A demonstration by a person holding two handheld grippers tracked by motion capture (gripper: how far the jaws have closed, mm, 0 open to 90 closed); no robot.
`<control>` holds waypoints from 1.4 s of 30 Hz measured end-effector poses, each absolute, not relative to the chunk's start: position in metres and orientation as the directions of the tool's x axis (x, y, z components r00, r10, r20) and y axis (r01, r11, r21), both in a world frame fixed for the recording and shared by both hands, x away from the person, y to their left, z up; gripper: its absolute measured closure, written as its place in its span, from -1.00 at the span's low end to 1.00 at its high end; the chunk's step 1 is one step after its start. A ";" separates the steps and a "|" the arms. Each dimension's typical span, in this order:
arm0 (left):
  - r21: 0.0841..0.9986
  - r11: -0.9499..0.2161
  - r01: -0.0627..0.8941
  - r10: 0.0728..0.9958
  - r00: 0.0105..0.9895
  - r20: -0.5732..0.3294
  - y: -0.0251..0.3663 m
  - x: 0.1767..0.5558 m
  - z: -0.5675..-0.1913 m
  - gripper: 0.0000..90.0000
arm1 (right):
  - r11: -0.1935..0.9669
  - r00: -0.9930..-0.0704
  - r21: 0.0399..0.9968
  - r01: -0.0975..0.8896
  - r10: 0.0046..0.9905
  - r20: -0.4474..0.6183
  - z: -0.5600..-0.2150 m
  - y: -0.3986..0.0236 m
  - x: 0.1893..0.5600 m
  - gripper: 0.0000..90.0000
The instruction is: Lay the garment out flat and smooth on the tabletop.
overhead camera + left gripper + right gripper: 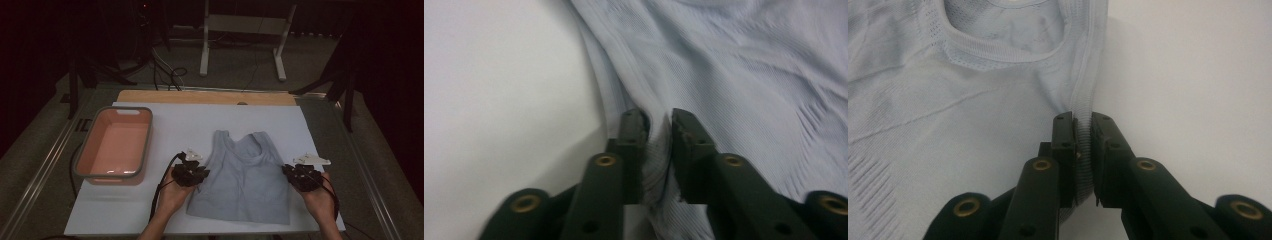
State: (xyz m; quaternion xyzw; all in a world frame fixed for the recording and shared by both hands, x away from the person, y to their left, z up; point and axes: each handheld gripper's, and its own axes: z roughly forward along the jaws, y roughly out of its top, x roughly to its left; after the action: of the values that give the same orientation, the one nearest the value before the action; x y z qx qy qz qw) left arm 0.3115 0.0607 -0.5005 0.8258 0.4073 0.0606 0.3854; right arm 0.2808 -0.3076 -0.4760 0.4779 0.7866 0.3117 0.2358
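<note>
Pale vest (242, 180) lies flat mid-tabletop (125, 205), bin (116, 145) to its left. Right gripper (1083, 122) is clamped on the side edge; left gripper (659, 120) pinches loosely (slight gap), so that side may slip when lifted.

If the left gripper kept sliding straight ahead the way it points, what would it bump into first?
Probably only more of the grey tank top: the left gripper already has a fold of it between its jaws, and cloth stretches ahead.

no readable text, no labels, no brand marks, no numbers, no signs anywhere in these views
</note>
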 end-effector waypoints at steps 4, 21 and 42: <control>0.711 -0.335 0.618 0.731 0.647 -0.218 0.064 0.317 -0.497 0.42 | 0.351 -0.433 0.716 0.604 0.898 -0.074 -0.476 -0.307 0.281 0.81; 0.708 -0.312 0.633 0.781 0.596 -0.188 0.054 0.350 -0.500 0.39 | 0.350 -0.437 0.719 0.600 0.897 -0.072 -0.476 -0.308 0.281 0.80; 0.646 -0.424 0.635 0.775 0.624 -0.104 0.033 0.360 -0.517 0.43 | 0.350 -0.442 0.722 0.597 0.895 -0.068 -0.475 -0.307 0.281 0.78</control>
State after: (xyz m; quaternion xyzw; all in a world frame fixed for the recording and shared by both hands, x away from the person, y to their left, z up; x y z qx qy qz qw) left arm 0.3602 0.0333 -0.5174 0.8373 0.4209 0.1051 0.3327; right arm 0.2807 -0.3073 -0.4754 0.4735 0.7875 0.3173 0.2343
